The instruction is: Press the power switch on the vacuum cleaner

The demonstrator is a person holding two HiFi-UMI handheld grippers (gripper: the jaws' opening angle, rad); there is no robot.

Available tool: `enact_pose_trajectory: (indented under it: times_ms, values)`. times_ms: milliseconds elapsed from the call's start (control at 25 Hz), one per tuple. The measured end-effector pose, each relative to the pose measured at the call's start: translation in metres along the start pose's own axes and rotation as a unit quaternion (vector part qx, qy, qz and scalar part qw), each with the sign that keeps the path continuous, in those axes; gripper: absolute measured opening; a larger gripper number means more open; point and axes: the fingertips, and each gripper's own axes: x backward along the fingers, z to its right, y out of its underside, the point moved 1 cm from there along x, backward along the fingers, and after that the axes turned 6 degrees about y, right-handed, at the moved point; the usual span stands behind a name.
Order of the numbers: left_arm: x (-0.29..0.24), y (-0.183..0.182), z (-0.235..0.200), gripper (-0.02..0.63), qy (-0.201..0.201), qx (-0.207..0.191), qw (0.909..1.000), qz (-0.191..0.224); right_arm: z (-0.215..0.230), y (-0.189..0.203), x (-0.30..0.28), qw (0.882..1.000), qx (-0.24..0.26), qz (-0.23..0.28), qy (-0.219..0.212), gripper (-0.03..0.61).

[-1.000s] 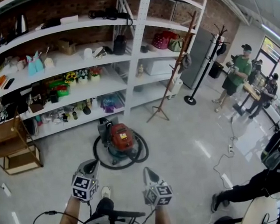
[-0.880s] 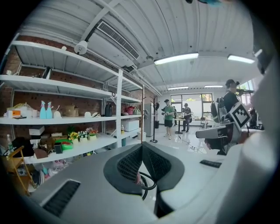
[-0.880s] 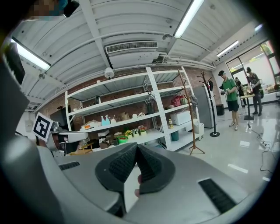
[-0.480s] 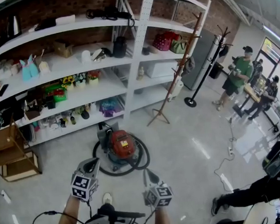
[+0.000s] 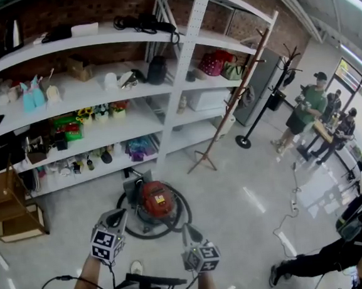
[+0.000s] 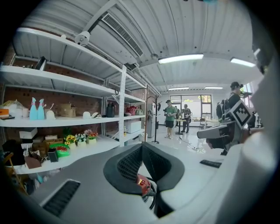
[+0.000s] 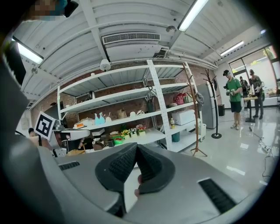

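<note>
Person's stepped closer in the last second, so the red vacuum cleaner [image 5: 155,198] now sits just ahead of the left tool [image 5: 118,215] and right tool [image 5: 187,230]. Both are pressed together and empty, and the switch looks nearly reachable.

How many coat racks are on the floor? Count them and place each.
2. The wooden coat rack stands by the shelving's right end; the black coat rack stands just right of it. More may be out of view.

Grey gripper [image 6: 141,148], seemingly ribbed black pads [image 6: 127,166]
</note>
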Motion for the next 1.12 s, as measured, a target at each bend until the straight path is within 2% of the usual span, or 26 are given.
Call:
enact_pose_trajectory:
  times_ms: [640, 1120]
  values:
    - [-0.059, -0.009, -0.076, 0.008, 0.020, -0.012, 0.9997, -0.006, -0.008, -0.021, -0.086, 1.000, -0.002, 0.001, 0.013, 0.012]
    - [-0.091, 0.004, -0.091, 0.006, 0.030, 0.000, 0.9992, -0.026, -0.001, -0.019, -0.119, 1.000, 0.002, -0.023, 0.017, 0.012]
